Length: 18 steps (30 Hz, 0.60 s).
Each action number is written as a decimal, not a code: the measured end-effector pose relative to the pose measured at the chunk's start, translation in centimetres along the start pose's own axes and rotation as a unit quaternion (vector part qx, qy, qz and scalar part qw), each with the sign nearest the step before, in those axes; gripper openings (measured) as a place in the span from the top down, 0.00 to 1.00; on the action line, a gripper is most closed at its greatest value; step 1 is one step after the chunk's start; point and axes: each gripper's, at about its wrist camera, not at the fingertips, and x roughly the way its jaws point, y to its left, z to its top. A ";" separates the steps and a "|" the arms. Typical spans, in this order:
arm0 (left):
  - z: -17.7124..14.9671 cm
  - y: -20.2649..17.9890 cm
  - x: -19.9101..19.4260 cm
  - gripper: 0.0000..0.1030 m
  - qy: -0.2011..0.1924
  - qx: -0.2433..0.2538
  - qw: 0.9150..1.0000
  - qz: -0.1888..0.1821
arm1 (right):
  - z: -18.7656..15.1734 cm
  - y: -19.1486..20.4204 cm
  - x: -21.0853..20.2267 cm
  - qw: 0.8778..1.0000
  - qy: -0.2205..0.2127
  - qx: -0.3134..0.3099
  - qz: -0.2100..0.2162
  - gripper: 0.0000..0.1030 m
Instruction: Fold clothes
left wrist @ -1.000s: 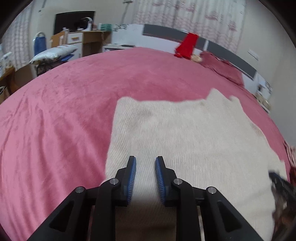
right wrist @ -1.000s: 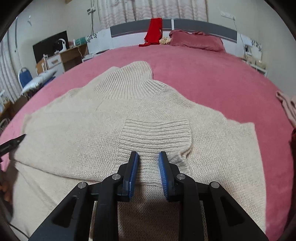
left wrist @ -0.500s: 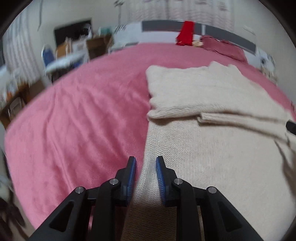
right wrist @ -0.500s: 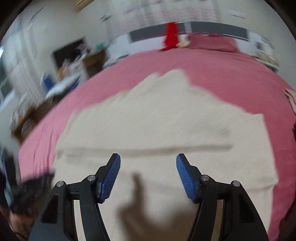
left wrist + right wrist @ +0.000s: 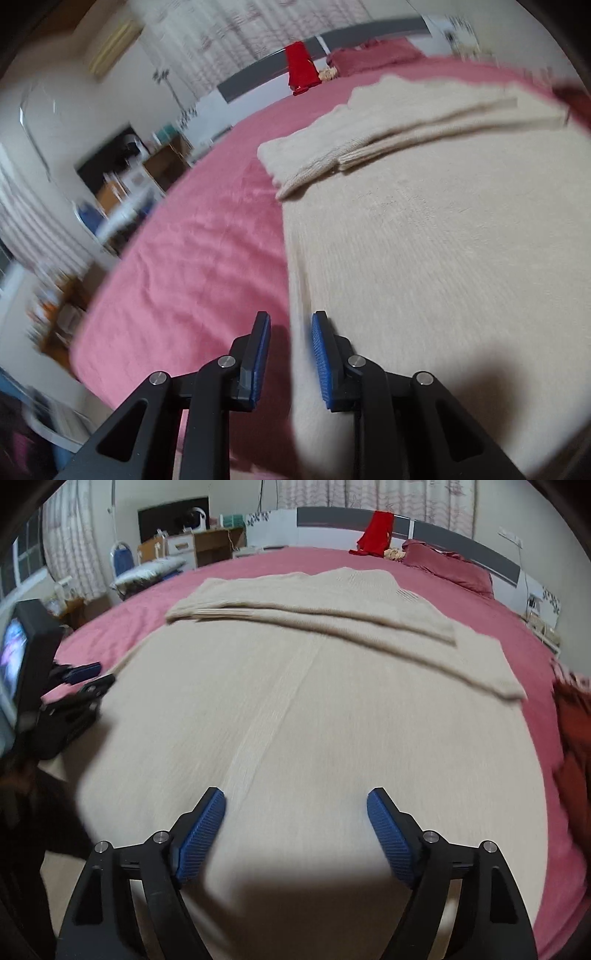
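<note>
Both grippers have pulled back toward the sweater's near end since a second ago.

Left gripper sits at the left edge of the cream sweater, fingers narrow, cloth edge between them, grip unclear. Right gripper hovers over the sweater's middle, fingers wide. Sweater lies on the pink bedspread, sleeves folded across.

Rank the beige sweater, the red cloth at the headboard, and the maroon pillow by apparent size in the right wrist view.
1. beige sweater, by far the largest
2. maroon pillow
3. red cloth
The last two lie farther away, so their true sizes are unsure.
</note>
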 end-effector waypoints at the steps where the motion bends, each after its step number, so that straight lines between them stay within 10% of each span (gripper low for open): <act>1: -0.3 1.0 -0.2 0.78 0.003 -0.025 0.999 -0.024 | -1.0 -0.1 -0.6 1.000 -0.002 0.003 0.010 0.20; 10: -1.1 4.7 -4.2 0.75 -0.023 -0.191 0.979 -0.059 | -1.1 -0.2 -2.1 1.000 -0.009 0.002 0.016 0.18; 13: -1.6 6.1 -3.3 0.75 0.027 -0.231 0.972 -0.040 | 0.2 -1.6 -2.2 0.999 -0.018 0.047 0.011 0.18; 18: -3.6 9.0 -2.6 0.75 0.061 -0.340 0.937 -0.051 | 1.5 -1.9 1.5 0.996 0.034 0.086 0.009 0.17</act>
